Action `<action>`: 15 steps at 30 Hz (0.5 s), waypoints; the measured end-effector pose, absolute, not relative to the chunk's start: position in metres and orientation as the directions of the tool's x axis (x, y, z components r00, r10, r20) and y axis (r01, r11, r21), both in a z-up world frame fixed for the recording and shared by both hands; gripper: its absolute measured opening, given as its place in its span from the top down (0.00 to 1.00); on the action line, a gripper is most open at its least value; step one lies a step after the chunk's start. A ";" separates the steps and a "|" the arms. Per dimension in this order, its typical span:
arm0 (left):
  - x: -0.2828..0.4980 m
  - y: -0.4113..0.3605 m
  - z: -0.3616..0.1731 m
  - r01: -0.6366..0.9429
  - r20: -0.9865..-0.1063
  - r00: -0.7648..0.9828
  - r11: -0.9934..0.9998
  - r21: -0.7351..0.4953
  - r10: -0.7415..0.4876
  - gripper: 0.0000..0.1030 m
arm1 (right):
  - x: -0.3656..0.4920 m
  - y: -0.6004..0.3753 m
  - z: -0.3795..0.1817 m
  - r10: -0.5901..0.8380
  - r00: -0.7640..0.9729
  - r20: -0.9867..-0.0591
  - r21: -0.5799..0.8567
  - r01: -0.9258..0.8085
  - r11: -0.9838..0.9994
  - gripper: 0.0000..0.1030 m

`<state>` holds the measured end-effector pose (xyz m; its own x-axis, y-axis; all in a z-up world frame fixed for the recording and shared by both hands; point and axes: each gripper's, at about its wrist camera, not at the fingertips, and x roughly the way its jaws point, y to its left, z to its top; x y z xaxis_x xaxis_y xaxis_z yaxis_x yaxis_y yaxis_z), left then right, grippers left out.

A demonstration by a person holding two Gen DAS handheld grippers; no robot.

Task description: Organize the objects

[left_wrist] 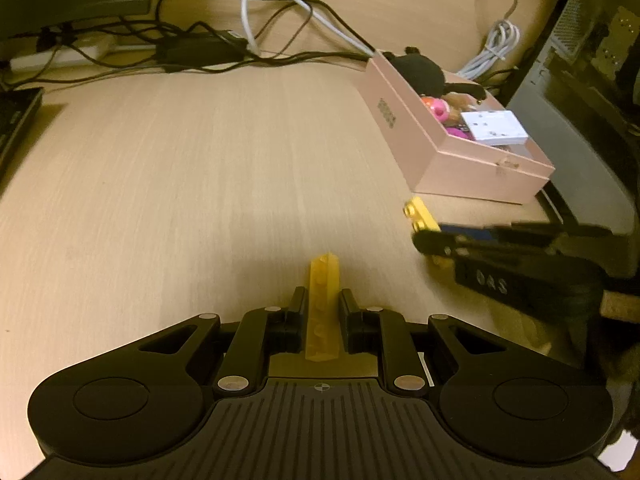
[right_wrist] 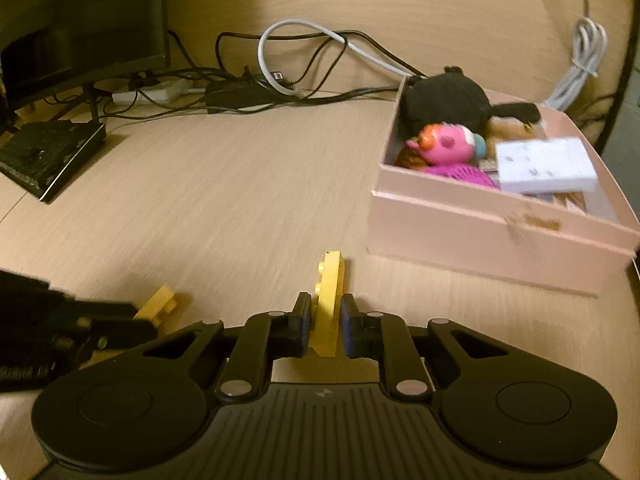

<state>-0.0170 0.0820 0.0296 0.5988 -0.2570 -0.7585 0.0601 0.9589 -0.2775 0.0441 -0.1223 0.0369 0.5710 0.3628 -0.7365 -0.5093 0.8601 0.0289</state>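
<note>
My left gripper [left_wrist: 324, 300] is shut on a long yellow studded brick [left_wrist: 323, 304] that sticks out forward above the wooden desk. My right gripper [right_wrist: 325, 306] is shut on a second yellow brick [right_wrist: 329, 300], held on edge. In the left wrist view the right gripper [left_wrist: 430, 240] shows at the right with its yellow brick [left_wrist: 420, 214]. In the right wrist view the left gripper's fingers [right_wrist: 120, 320] show at the lower left with their yellow brick [right_wrist: 160, 300]. A pink open box [right_wrist: 480, 224] holds toys ahead to the right.
The box [left_wrist: 404, 128] holds a black plush [right_wrist: 444, 100], a pink toy [right_wrist: 444, 144] and a white card box [right_wrist: 544, 166]. Tangled cables and a power brick [left_wrist: 200, 50] lie along the desk's back. A dark device [right_wrist: 48, 156] sits at the left. A computer case [left_wrist: 580, 92] stands at the right.
</note>
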 end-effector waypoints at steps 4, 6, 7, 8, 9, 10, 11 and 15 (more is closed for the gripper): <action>-0.015 0.072 0.028 0.090 -0.752 0.593 0.952 -0.294 -0.288 0.81 | 0.026 -0.142 0.039 0.376 0.547 -0.748 0.042 -0.527 0.849 0.86; -0.015 0.066 0.028 0.100 -0.751 0.595 0.953 -0.285 -0.287 0.81 | 0.015 -0.150 0.039 0.380 0.541 -0.750 0.028 -0.548 0.836 0.86; -0.015 0.064 0.028 0.106 -0.751 0.595 0.954 -0.282 -0.288 0.81 | 0.011 -0.153 0.039 0.376 0.543 -0.751 0.014 -0.557 0.831 0.86; -0.015 0.062 0.028 0.112 -0.752 0.593 0.954 -0.279 -0.289 0.81 | 0.007 -0.155 0.039 0.370 0.547 -0.750 -0.002 -0.562 0.827 0.86; -0.014 0.061 0.028 0.116 -0.753 0.591 0.954 -0.278 -0.291 0.81 | 0.003 -0.158 0.039 0.363 0.555 -0.749 -0.019 -0.566 0.824 0.86; -0.014 0.059 0.028 0.122 -0.753 0.588 0.953 -0.277 -0.294 0.81 | 0.001 -0.162 0.039 0.356 0.562 -0.746 -0.033 -0.565 0.824 0.86; -0.013 0.058 0.027 0.125 -0.753 0.587 0.953 -0.277 -0.297 0.81 | -0.001 -0.165 0.039 0.346 0.571 -0.745 -0.046 -0.561 0.826 0.86; -0.014 0.057 0.027 0.129 -0.753 0.588 0.953 -0.273 -0.296 0.81 | 0.000 -0.180 0.039 0.273 0.632 -0.726 -0.139 -0.523 0.841 0.65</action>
